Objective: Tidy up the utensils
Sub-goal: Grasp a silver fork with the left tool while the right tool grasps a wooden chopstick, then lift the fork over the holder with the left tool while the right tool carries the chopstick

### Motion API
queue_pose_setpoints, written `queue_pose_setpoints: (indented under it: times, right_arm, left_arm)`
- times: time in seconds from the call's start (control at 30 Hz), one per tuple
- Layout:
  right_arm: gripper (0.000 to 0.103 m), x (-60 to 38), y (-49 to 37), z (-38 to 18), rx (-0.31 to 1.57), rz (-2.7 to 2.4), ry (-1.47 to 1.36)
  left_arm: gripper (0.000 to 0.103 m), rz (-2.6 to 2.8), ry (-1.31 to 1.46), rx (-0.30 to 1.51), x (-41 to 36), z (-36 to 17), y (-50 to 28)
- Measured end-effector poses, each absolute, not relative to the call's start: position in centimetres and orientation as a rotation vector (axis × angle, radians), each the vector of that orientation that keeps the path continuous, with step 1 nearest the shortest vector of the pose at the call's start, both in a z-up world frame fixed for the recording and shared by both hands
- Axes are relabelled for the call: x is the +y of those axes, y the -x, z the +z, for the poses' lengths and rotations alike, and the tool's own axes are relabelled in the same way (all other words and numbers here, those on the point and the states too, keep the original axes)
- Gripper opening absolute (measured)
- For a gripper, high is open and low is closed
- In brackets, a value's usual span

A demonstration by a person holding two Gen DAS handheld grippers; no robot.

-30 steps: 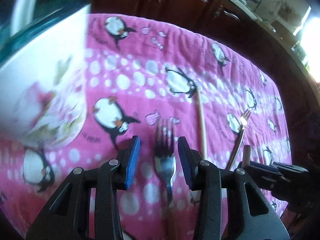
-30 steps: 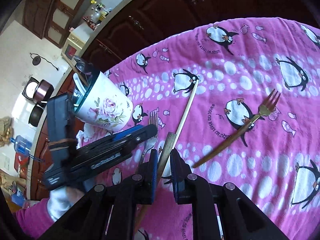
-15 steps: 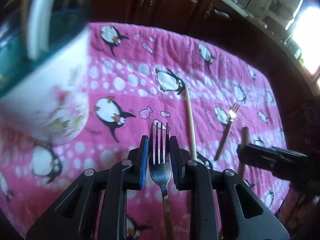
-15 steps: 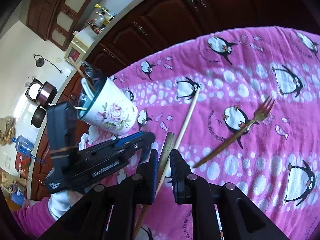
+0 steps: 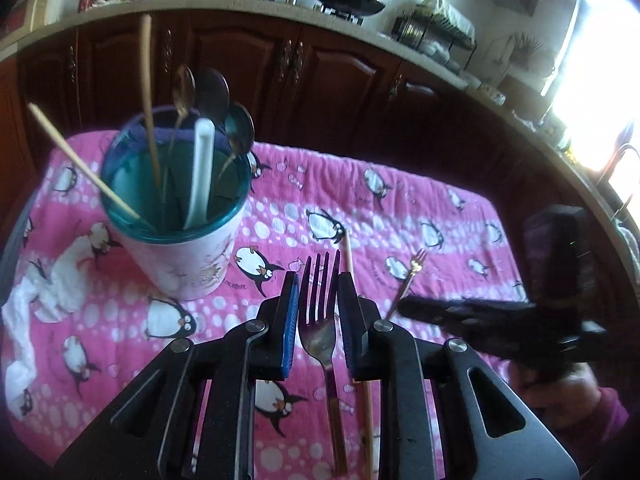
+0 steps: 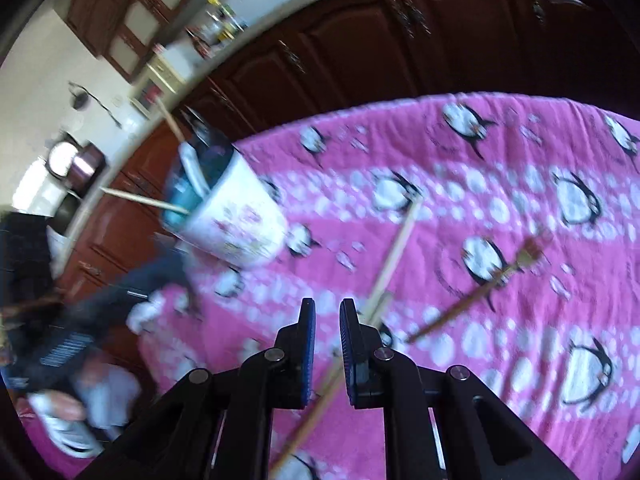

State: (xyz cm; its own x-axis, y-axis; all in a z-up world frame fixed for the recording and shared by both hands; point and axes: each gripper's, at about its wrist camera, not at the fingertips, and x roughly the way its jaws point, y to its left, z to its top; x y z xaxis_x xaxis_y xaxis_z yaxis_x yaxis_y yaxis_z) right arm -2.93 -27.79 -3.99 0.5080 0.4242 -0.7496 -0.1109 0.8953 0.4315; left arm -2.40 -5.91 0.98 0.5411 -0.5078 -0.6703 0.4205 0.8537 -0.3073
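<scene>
Fork (image 5: 318,320): my left claw (image 5: 318,300) just closed on it, lifted off pink cloth (image 5: 400,216).
Cup (image 5: 176,216): near, likely next stop.
Right claw (image 6: 327,332): closed; the stick (image 6: 320,404) runs under it, hold unclear.

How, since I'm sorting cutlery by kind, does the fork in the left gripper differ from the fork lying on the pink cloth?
The held fork is up off the pink cloth, clamped in the left gripper, whose jaws have just been closing. The loose fork lies flat on the cloth. The held fork's head is silvery, the loose fork's gold. Both have brownish handles.
</scene>
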Motion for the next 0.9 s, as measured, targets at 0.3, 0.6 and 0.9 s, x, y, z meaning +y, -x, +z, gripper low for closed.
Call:
queue_pose_setpoints:
  times: [0.3,0.6,0.9]
  right_arm:
    - [0.012,-25.7,1.9,-8.7,1.141,0.257,-0.282]
    - [0.012,-24.9,1.1,-9.4,1.109,0.261,-0.315]
    - [0.01,-26.1,4.2,-3.9,0.969,0.334,-0.328]
  left_arm:
    - [0.003,-0.539,0.1,0.779,-3.5,3.8,5.3]
    - [0.002,-0.519,0.133,0.792,-2.7,3.5,5.4]
    - [0.002,-0.527,0.137,0.742,-1.4,6.2,6.2]
